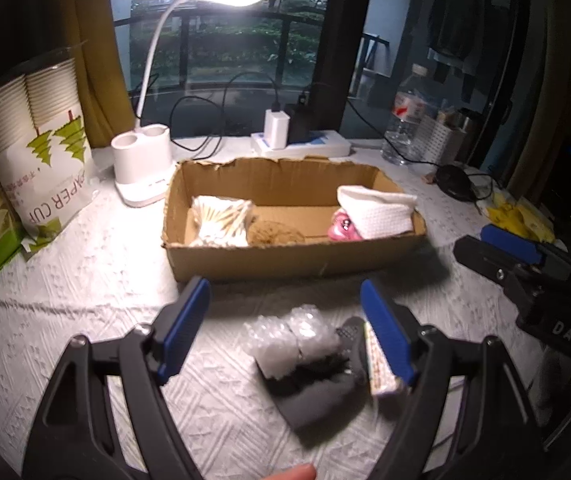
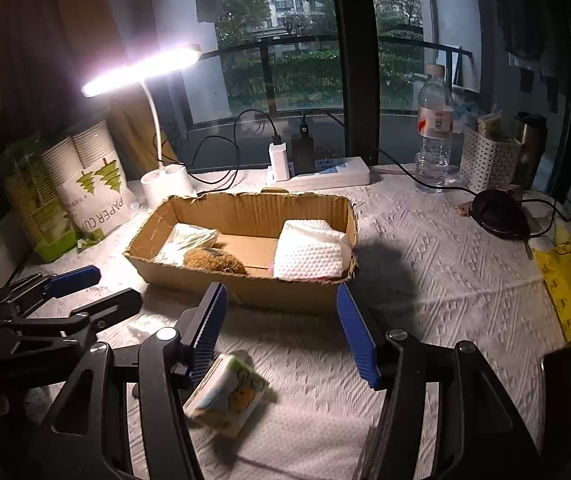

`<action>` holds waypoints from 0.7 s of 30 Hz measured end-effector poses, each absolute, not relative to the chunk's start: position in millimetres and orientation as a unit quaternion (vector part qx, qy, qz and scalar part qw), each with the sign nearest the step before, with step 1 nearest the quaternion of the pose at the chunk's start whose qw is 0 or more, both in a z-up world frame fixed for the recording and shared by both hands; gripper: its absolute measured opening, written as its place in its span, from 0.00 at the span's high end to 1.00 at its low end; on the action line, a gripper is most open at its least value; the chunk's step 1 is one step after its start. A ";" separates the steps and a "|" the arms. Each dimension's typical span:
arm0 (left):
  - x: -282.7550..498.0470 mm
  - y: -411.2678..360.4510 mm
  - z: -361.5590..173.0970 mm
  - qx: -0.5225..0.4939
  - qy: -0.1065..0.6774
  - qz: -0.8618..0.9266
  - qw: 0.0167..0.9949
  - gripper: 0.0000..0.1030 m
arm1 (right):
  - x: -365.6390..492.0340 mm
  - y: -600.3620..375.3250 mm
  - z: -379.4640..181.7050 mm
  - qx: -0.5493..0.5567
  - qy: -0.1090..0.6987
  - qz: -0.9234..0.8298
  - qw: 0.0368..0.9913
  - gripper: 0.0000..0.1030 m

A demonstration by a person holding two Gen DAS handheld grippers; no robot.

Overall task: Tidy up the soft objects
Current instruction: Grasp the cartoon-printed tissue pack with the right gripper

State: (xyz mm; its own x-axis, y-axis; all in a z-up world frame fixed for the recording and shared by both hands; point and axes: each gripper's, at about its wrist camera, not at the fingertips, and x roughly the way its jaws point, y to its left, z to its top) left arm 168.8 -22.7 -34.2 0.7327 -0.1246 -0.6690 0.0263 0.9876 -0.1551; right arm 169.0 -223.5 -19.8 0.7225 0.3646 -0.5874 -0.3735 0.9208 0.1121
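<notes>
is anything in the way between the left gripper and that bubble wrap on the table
Nothing visible. The left gripper is open, and the bubble wrap lies on the table between and below its fingers, against a dark cloth.

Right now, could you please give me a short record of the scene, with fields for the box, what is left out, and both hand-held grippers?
box: cardboard box, holding cotton swabs, brown sponge, white cloth, pink toy
left out: bubble wrap, dark cloth, tissue pack
left hand-held gripper: open, above bubble wrap
right hand-held gripper: open, nothing held
</notes>
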 end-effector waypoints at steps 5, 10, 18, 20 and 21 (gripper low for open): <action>155.6 -24.0 -36.3 -0.067 0.363 -0.047 0.928 0.23 | 152.1 -227.9 -21.9 -0.007 0.317 0.195 0.928 0.41; 142.0 -21.1 -45.5 -0.069 0.369 -0.046 0.926 0.23 | 139.5 -228.4 -31.9 -0.004 0.328 0.194 0.925 0.41; 128.5 -14.6 -64.7 -0.072 0.383 -0.042 0.920 0.23 | 133.7 -218.8 -56.6 0.003 0.355 0.205 0.912 0.41; 127.7 -12.5 -69.7 -0.075 0.388 -0.040 0.918 0.23 | 135.1 -214.5 -63.9 0.005 0.364 0.209 0.907 0.41; 127.4 -11.7 -71.6 -0.076 0.390 -0.040 0.917 0.23 | 135.8 -213.4 -66.1 0.006 0.367 0.211 0.906 0.41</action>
State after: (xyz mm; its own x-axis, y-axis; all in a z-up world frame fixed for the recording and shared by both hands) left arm 127.4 -11.7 -71.6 0.6923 -0.1315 -0.7095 0.0134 0.9854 -0.1696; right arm 135.8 -213.4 -66.1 0.6417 0.3857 -0.6629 -0.3773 0.9113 0.1650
